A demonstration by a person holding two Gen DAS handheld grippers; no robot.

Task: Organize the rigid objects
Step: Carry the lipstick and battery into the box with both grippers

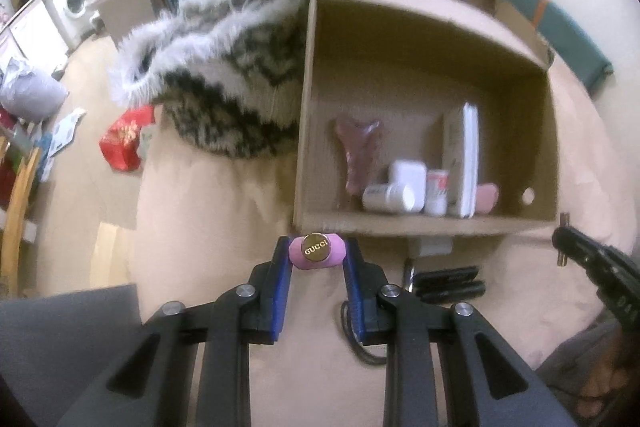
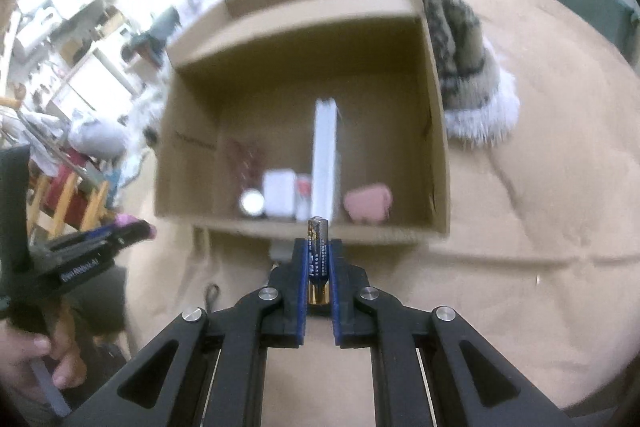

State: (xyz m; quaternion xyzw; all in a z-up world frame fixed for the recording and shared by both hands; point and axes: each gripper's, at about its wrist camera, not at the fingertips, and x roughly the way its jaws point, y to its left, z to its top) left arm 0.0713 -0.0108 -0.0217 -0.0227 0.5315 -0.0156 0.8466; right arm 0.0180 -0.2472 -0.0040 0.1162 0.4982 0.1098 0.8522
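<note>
You are seeing one cardboard box (image 1: 420, 223) holding six items, two batteries (image 1: 448, 285) lying outside it, one battery (image 2: 317, 259) and one pink bottle (image 1: 317, 251) being gripped

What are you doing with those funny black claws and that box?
A person is tidying small hard things into a cardboard box on a bed. The left gripper is clamped on a pink bottle with a gold cap. The right gripper is clamped on a battery. Both are in front of the box, which already holds little white bottles and a tall white case. More batteries lie on the sheet.
</note>
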